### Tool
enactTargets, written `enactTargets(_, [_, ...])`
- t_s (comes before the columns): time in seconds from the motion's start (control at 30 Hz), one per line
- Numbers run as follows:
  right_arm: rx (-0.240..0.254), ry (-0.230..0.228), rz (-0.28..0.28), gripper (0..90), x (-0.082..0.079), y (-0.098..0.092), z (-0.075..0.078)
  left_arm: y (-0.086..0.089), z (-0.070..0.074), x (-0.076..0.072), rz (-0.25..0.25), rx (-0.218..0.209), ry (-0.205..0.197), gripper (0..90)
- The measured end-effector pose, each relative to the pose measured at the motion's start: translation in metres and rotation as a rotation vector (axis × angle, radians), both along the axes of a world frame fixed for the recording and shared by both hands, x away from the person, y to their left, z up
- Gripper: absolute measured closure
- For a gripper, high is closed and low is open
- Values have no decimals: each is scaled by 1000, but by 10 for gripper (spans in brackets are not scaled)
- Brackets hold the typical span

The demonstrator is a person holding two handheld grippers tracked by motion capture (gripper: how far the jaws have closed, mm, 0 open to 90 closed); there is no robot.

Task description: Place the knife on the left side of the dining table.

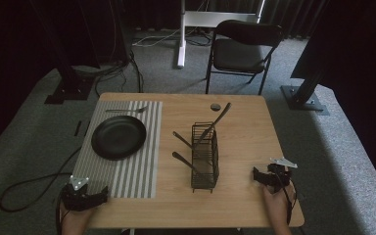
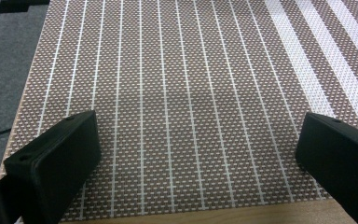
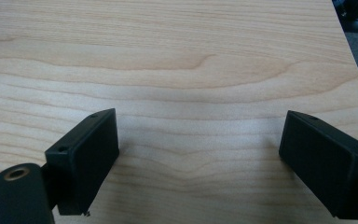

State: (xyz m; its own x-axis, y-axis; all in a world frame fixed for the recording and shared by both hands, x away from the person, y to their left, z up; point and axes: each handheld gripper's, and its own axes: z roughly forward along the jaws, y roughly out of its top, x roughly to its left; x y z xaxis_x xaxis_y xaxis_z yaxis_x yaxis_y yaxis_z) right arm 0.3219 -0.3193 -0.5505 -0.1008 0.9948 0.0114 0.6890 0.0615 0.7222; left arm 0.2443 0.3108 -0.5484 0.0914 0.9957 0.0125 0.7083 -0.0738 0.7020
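High view: the table (image 1: 245,205) carries a striped mat (image 1: 132,171) on its left half, with a black plate (image 1: 119,137) lying on the mat and a fork (image 1: 126,110) lying on the mat's far edge, just beyond the plate. Near the table's middle stands a wire rack (image 1: 205,156), upright, with three utensil handles poking out of it: two lean left, and one long one leans up and to the right past the rim. A small dark disc (image 1: 216,106) lies on the bare wood beyond the rack. The left gripper (image 1: 96,198) sits at the near left corner, at the mat's near edge, well apart from the plate. The right gripper (image 1: 257,176) rests on the near right part of the table, to the right of the rack and apart from it, pointing toward it. A chair (image 1: 242,49) stands on the floor beyond the table. Left gripper view: both jaws stand spread wide over the mat (image 2: 191,93), nothing between them; a strip of wood shows along the bottom. Right gripper view: jaws spread wide over bare table (image 3: 191,70), nothing between them.
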Motion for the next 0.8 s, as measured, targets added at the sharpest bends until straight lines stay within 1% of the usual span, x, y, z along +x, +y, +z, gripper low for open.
enactTargets(0.37, [1, 1, -4, 110, -1, 0, 0, -1, 0, -1, 10, 1, -2, 1])
enactTargets(0.6, [1, 1, -4, 110, -1, 0, 0, 0, 1, 1, 5, 3, 12, 0])
enactTargets(0.73, [1, 1, -4, 110, -1, 0, 0, -2, 1, 0, 15, 1, 12, 5])
enactTargets(0.8, [0, 1, -4, 110, -1, 0, 0, -1, 2, 0, 6, -1, 20, 5])
